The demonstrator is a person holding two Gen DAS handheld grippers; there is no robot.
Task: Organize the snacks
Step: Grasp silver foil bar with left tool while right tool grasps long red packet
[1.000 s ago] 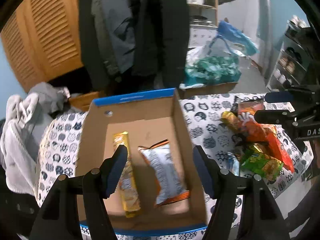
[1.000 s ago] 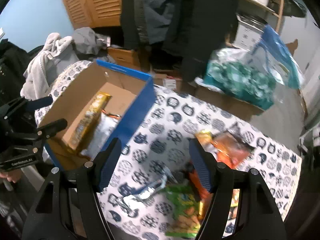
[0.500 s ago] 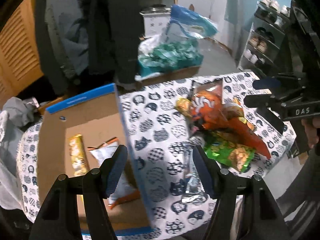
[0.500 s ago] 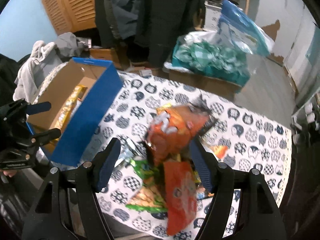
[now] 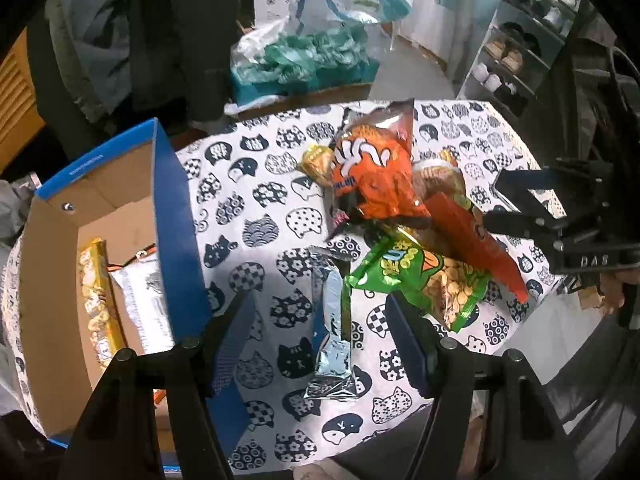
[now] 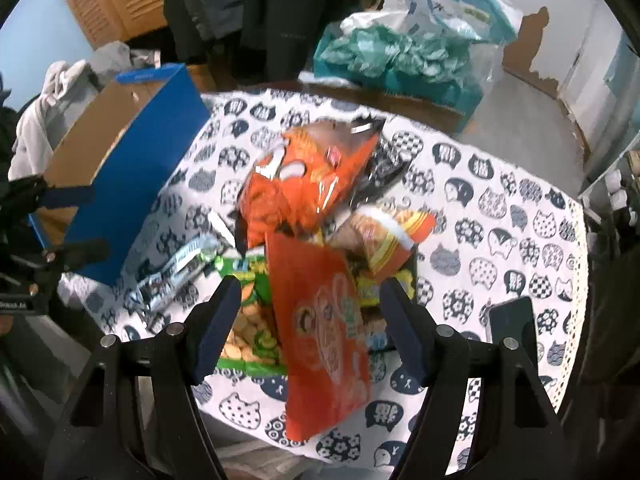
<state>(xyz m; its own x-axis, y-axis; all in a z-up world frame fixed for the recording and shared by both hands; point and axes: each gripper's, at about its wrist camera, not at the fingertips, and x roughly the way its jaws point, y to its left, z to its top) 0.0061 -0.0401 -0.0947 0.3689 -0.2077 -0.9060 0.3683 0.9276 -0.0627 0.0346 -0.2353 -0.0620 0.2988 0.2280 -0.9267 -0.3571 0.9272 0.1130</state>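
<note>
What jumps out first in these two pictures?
A heap of bright snack bags on the cat-print tablecloth, topped by a puffy orange bag with a green bag in front. Left of it stands a blue cardboard box holding two packets, while a silver wrapper lies between the open left gripper fingers.

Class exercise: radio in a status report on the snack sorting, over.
Left gripper open over silver packet. Right gripper open above long orange bag. Two snacks in cardboard box; pile on tablecloth unsorted. Nothing blocking.
</note>
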